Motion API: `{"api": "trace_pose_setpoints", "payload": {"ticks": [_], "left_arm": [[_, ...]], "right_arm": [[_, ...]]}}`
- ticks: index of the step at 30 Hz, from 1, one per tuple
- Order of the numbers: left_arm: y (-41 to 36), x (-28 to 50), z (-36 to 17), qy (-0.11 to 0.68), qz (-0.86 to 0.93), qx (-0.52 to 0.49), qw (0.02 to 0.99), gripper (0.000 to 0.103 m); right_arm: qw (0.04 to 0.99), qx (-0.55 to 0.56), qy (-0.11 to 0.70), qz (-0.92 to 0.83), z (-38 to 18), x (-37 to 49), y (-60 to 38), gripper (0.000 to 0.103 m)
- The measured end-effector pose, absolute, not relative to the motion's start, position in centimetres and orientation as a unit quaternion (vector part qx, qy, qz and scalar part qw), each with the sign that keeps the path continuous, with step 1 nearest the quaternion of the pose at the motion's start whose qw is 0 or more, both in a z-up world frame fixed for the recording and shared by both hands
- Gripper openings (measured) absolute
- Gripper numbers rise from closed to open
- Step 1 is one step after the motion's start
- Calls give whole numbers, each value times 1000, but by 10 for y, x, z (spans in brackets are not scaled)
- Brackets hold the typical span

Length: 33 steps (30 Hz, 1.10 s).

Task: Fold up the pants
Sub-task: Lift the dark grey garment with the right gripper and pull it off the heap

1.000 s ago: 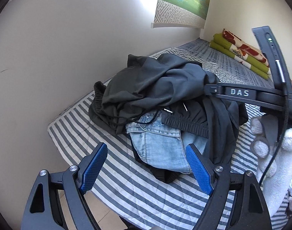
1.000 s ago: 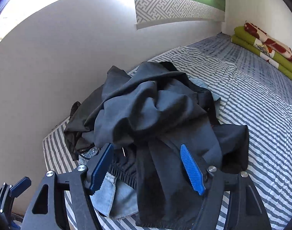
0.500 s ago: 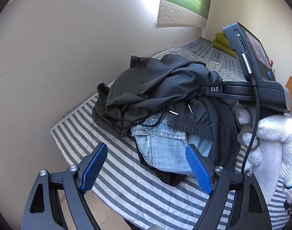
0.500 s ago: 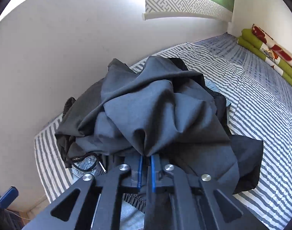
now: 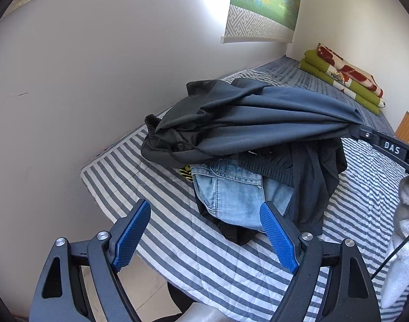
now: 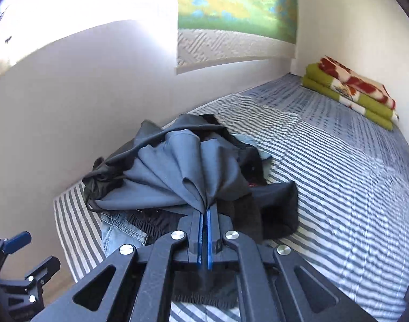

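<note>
Pants: dark grey pants (image 5: 258, 123) sit on top of a clothes pile (image 5: 239, 187) on the striped bed (image 5: 156, 177).
Right tongs (image 6: 204, 214): pressed together, pinching a bunch of the pants cloth.
Left tongs (image 5: 204, 238): spread wide, holding nothing.
Done: pants grabbed.
Left: spreading flat and all folds.
</note>
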<state>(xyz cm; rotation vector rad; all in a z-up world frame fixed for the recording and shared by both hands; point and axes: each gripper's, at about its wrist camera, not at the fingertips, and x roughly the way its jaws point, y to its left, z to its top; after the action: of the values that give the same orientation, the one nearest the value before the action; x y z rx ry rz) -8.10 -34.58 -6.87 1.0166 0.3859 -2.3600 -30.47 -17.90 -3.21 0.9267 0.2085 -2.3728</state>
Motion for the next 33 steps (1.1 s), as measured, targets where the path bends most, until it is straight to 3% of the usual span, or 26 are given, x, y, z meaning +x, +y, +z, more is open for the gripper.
{"api": "trace_pose_setpoints", "payload": {"ticks": [13,16,20,24,26,28,30,33], "left_arm": [[-314,-52,-38,108,-890,362,256,86],[-304,-52,-36,103,-892,364,249,86],[-284,-58,-45,94,-892,377,229,86],[-279,-63,-58,113,-885,390,227,86],[-283,-64,-66,123,-878,400,233,86],[-288,-63,-72,128,-872,406,242,86],[-297,-57,-76,133,-868,405,255,86],[-319,-44,-80,149,-862,396,279,86]], "right_arm": [[176,251,35,-951,29,-246,-22,1],[71,213,38,-974,39,-223,52,0],[77,299,-3,-951,32,-222,138,0],[125,357,36,-925,7,-221,136,2],[163,372,57,-912,-7,-225,102,10],[206,393,76,-893,-23,-231,64,39],[242,396,88,-881,-39,-227,24,45],[296,393,102,-864,-55,-224,-39,45]]}}
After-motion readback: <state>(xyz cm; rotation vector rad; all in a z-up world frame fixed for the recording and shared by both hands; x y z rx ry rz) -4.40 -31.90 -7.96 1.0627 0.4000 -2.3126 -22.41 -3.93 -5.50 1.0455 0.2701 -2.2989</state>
